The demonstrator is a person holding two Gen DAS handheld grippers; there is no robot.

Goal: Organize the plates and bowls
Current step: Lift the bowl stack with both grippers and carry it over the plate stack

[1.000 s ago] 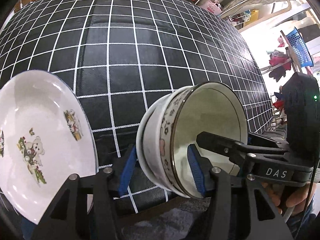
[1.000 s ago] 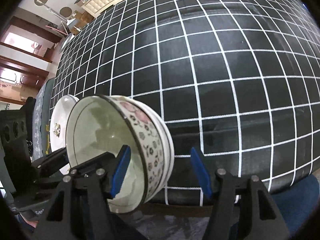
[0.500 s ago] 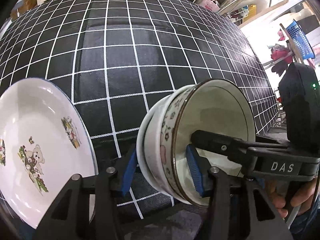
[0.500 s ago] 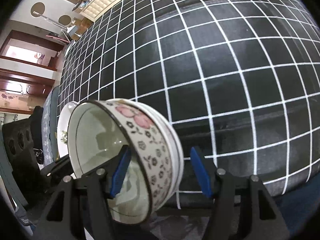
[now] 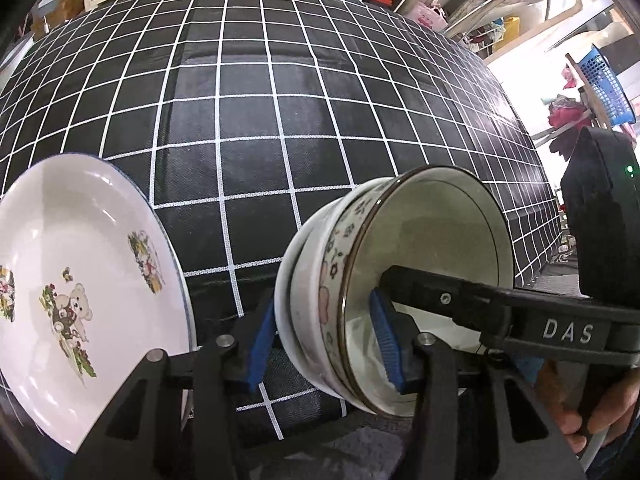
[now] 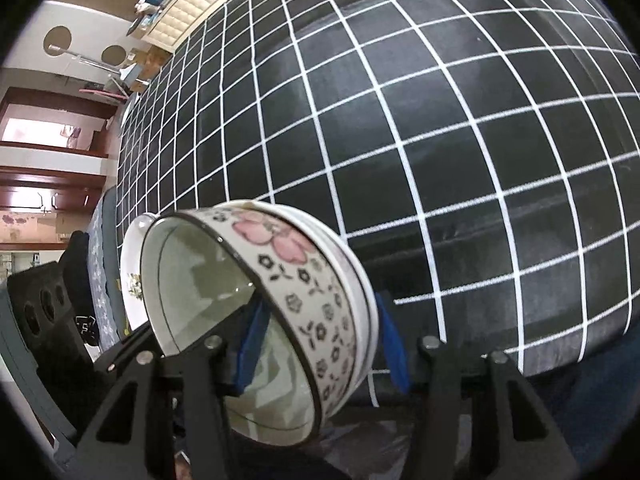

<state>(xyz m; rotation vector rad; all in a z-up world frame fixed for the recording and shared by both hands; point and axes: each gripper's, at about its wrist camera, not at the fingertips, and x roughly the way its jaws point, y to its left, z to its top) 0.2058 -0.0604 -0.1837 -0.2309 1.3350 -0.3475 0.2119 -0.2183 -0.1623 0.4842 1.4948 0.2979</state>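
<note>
- Left wrist view: the left gripper (image 5: 324,350) is seen with its blue-padded jaws astride the wall of two nested bowls, a flower-patterned white ceramic bowl (image 5: 404,300) sitting inside a plain white ceramic bowl (image 5: 286,304); one pad lies on the outer bowl's outside, the other inside the patterned bowl, and both appear to press, so the stack is pinched.
- The stack is tipped on its side, its mouth turned toward three o'clock.
- The right gripper (image 5: 390,296) enters from three o'clock, one black finger reaching into the patterned bowl; part of a person's hand (image 5: 592,408) is seen at about four o'clock.
- A white ceramic plate printed with a teddy bear (image 5: 80,292) lies at nine o'clock on the black cloth with a white grid (image 5: 248,120), apart from the bowls.
- Right wrist view: the right gripper's (image 6: 320,346) jaws have just been closing, with the bowl walls between them; its left pad is inside the patterned bowl (image 6: 280,292), its right pad beside the plain bowl's (image 6: 362,304) outside, and contact cannot be told.
- The plate's rim (image 6: 132,264) shows at nine o'clock behind the bowls.
</note>
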